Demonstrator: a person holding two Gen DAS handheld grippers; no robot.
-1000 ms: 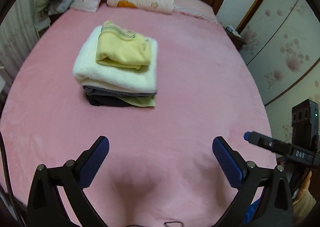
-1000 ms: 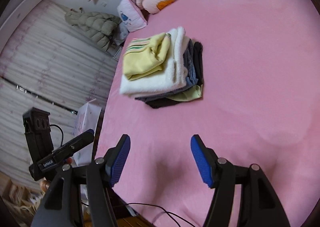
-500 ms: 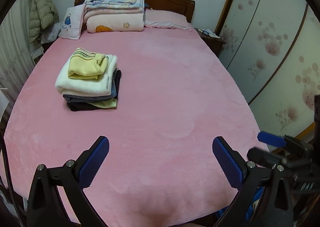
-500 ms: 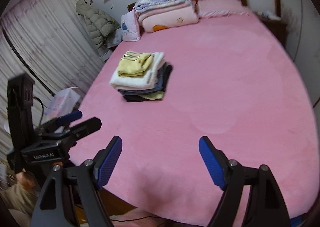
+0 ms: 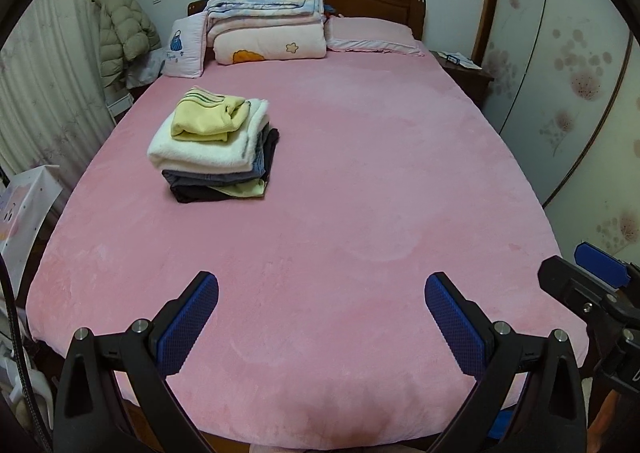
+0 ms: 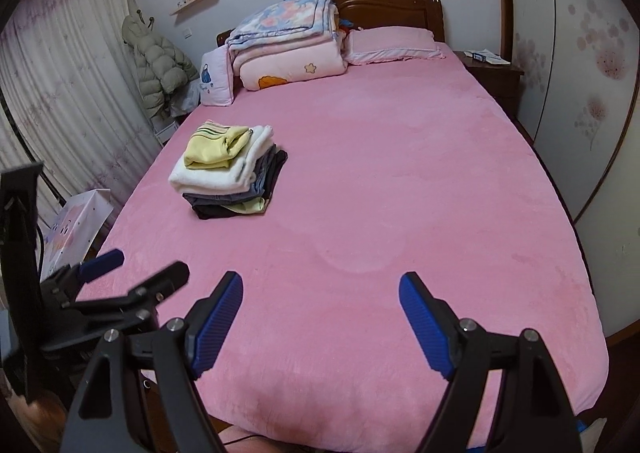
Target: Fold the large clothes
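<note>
A stack of folded clothes (image 5: 216, 149) lies on the left half of the pink bed (image 5: 360, 181), with a yellow garment (image 5: 206, 119) on top, a white one under it, then grey, pale green and black ones. The stack also shows in the right wrist view (image 6: 230, 171). My left gripper (image 5: 322, 317) is open and empty above the foot of the bed, far from the stack. My right gripper (image 6: 320, 317) is open and empty, also at the foot. Each gripper shows at the other view's edge.
Folded quilts (image 5: 268, 29) and pillows (image 5: 374, 35) lie by the wooden headboard. A puffy coat (image 5: 120, 33) hangs at the left by the curtain. A nightstand (image 5: 464, 71) and wardrobe doors (image 5: 568, 65) stand at the right. A white bag (image 6: 76, 225) stands left of the bed.
Both grippers have pulled back and up from the clothes stack to the foot of the bed, so the whole bed now shows. Both stay open and empty.
</note>
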